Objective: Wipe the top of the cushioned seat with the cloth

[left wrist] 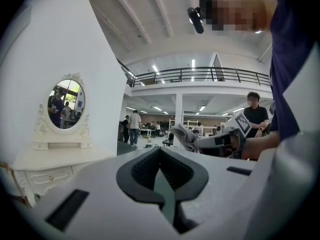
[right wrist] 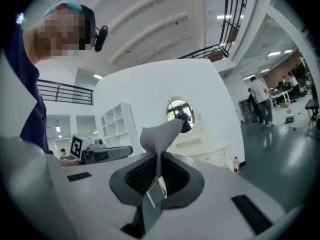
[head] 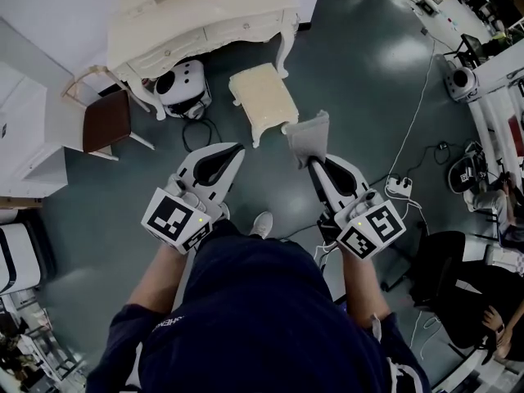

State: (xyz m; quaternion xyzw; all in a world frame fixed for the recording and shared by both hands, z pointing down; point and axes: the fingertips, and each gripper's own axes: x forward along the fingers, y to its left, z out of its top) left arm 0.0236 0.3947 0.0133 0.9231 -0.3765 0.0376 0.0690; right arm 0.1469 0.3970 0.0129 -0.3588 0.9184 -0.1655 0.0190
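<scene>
The cushioned seat (head: 262, 97) is a cream stool with carved legs, standing on the dark floor ahead of me in the head view. A grey cloth (head: 308, 137) sticks up from my right gripper (head: 314, 162), whose jaws are shut on it just right of the stool's near corner. In the right gripper view the cloth (right wrist: 159, 135) rises from between the jaws of the right gripper (right wrist: 158, 160). My left gripper (head: 236, 149) hangs left of the stool, above the floor. In its own view the left gripper (left wrist: 160, 153) is shut with nothing in it.
A cream dressing table (head: 205, 15) with an oval mirror (left wrist: 66, 103) stands behind the stool, with a white machine (head: 182, 84) under it. A brown chair (head: 106, 121) is at the left. Cables and a power strip (head: 399, 187) lie at the right, near a seated person (head: 458, 293).
</scene>
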